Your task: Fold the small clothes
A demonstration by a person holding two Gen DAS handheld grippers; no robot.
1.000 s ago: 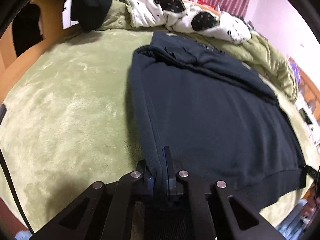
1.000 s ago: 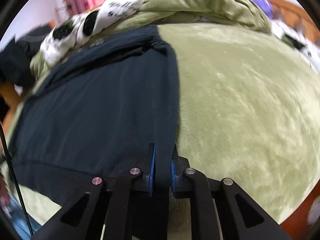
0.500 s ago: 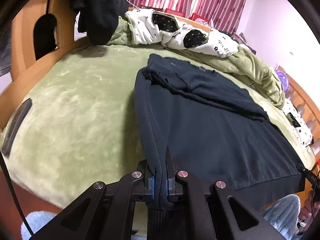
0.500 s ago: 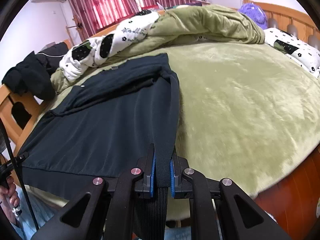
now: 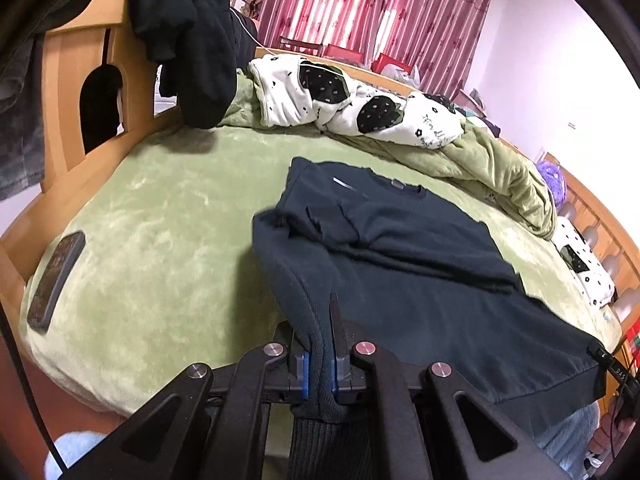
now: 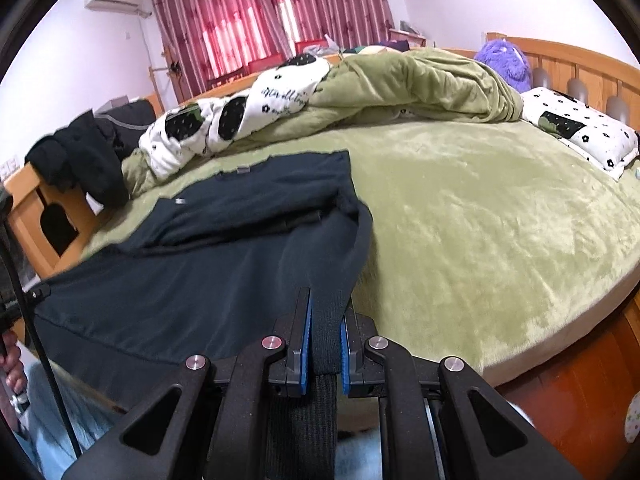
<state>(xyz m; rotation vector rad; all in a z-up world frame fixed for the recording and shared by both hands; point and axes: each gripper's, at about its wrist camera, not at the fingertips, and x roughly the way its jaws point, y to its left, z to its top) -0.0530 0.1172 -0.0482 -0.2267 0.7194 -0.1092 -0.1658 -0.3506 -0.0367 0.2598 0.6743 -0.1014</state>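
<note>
A dark navy sweatshirt (image 5: 420, 280) lies on the green bed (image 5: 152, 216), collar toward the far side and both sleeves folded across its chest. My left gripper (image 5: 320, 344) is shut on the ribbed hem at the sweatshirt's left corner, which is lifted off the bed. In the right wrist view the same sweatshirt (image 6: 192, 264) spreads out to the left. My right gripper (image 6: 325, 340) is shut on the hem at the opposite corner, also raised. The hem stretches between the two grippers above the near bed edge.
A black phone (image 5: 56, 280) lies on the bed near its left edge. A rumpled green and white spotted duvet (image 5: 380, 116) is heaped along the far side. Dark clothes (image 5: 188, 48) hang over the wooden footboard. A pillow (image 6: 580, 128) and a purple plush toy (image 6: 504, 60) sit by the headboard.
Both grippers have risen and drawn back toward the near bed edge, lifting the sweatshirt's hem off the bed. More of the room has come into view. Both grips are unchanged.
</note>
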